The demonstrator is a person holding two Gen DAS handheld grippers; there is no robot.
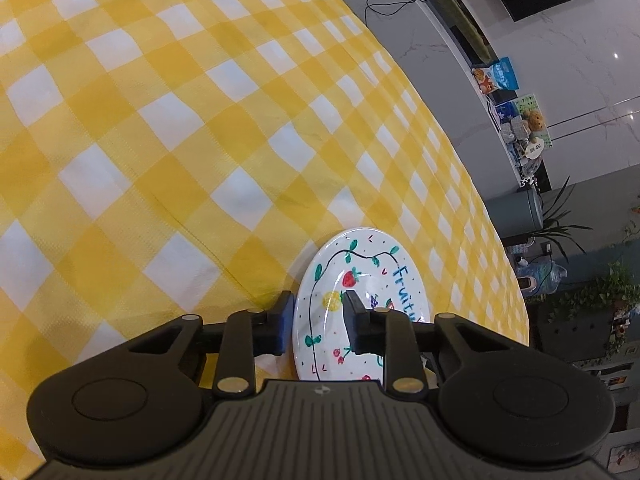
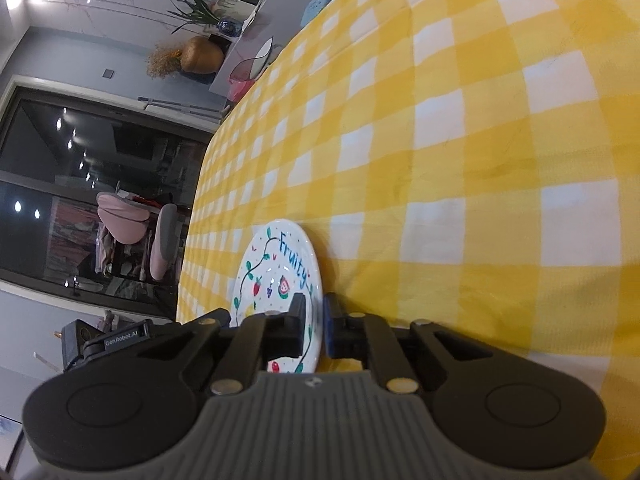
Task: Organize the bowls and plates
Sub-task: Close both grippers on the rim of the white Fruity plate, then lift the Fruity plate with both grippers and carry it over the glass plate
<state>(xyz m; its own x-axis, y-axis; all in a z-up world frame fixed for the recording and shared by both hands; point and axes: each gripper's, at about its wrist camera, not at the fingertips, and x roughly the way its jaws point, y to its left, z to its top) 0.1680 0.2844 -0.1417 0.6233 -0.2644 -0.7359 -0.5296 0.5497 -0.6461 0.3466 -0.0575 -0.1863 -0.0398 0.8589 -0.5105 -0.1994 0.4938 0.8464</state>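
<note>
One plate (image 1: 352, 280) and two grippers appear, on a table covered by one yellow-and-white checked tablecloth (image 1: 160, 140); both views show the same plate.

Left wrist view: the plate sits at the lower centre of the frame, near the right-hand edge of the cloth. It is white and round, painted with a black vine bearing green leaves, a strawberry, a lemon slice, cherries and blue lettering (partly covered by a finger). The left gripper (image 1: 316, 320) straddles the plate's rim, one finger outside on the left with a blue pad, the other over the painted face; the jaws are narrowed around the rim, but whether both pads press on it cannot be told.

Right wrist view: the plate (image 2: 280, 264) lies at the lower centre, close to the left-hand edge of the cloth, with the word "Fruity" legible beside a watermelon slice and a strawberry. The right gripper (image 2: 314, 320) is clamped on the rim, one finger on the painted face, the blue-padded finger on the outer side.
</note>
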